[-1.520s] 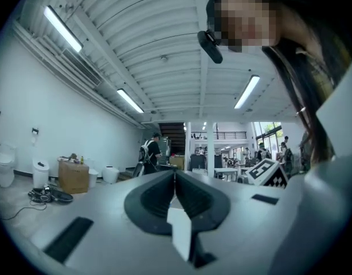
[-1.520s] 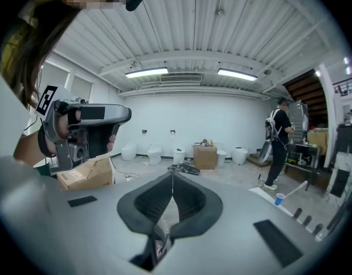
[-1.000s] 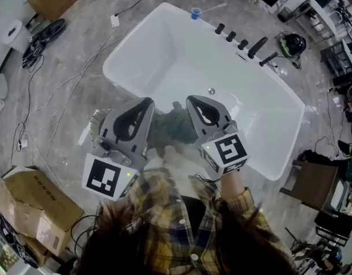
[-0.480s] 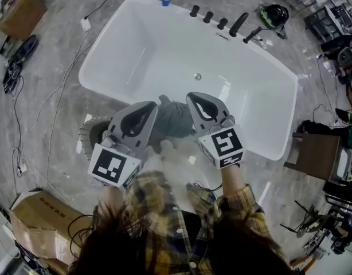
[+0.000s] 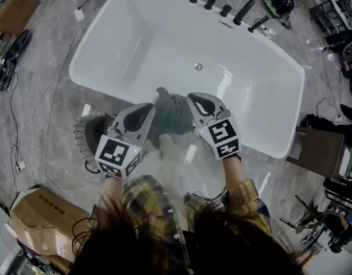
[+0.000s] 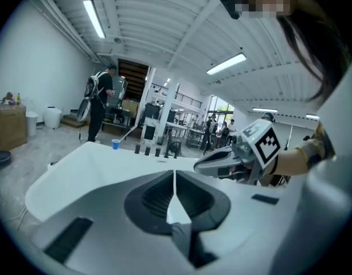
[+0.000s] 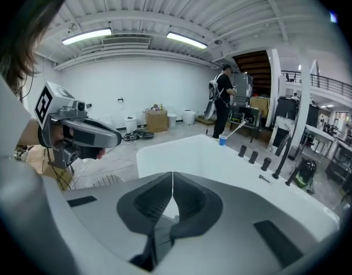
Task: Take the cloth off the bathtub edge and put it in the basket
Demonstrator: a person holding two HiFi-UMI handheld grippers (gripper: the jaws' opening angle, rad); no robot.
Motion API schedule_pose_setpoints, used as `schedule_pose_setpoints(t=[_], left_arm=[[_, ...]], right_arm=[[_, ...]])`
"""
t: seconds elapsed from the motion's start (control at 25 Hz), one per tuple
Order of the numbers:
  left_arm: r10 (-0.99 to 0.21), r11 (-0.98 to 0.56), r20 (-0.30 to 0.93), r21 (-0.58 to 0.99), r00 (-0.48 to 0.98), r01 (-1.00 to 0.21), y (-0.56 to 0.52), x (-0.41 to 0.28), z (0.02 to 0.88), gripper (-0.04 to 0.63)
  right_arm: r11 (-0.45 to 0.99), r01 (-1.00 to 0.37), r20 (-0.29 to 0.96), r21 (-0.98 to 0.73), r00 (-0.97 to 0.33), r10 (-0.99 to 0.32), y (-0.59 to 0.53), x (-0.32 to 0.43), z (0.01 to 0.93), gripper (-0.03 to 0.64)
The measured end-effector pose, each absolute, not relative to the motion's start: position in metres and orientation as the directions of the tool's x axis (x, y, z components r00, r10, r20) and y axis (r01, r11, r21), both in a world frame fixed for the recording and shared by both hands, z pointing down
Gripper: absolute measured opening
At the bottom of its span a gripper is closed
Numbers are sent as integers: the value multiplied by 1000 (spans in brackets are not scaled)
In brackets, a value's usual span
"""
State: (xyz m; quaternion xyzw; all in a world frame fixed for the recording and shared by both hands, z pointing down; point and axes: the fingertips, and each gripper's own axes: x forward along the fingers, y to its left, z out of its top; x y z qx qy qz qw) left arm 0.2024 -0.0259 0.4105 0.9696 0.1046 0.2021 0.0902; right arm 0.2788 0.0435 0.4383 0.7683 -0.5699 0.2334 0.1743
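Between your two tools, cloth (image 5: 173, 114) sits bunched on near bathtub (image 5: 262, 145) edge. Left tool (image 5: 143, 112) and right tool (image 5: 202, 105) both fully closed, gripping nothing. Looks like reach step: part jaws before you pinch cloth. Basket (image 5: 84, 135) outside left tool, on marble floor (image 5: 32, 113); cardboard box (image 5: 41, 219) nearby.

Head view: the camera looked steeply down from above the person onto the bathtub (image 5: 164, 44), with the left gripper (image 5: 146, 112) and right gripper (image 5: 194, 105) close below. Left and right gripper views: each camera sat just behind its own jaws, facing across the bathtub. Both shared its far rim and the blue cup (image 6: 115, 144), and each caught the other gripper.
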Motion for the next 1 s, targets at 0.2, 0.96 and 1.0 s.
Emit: schedule_pose_setpoints(t=[0.2, 0.96, 1.0], left_arm=[[243, -957, 462, 260, 853, 132, -24, 199, 472, 21], [281, -899, 720, 429, 634, -88, -4, 145, 677, 230], [291, -898, 727, 431, 622, -85, -1, 144, 685, 245]], right_arm=[[-262, -963, 629, -59, 168, -759, 41, 276, 497, 17], [-143, -932, 734, -334, -161, -660, 30, 254, 651, 183], [-131, -928, 738, -348, -185, -649, 30, 253, 658, 206]])
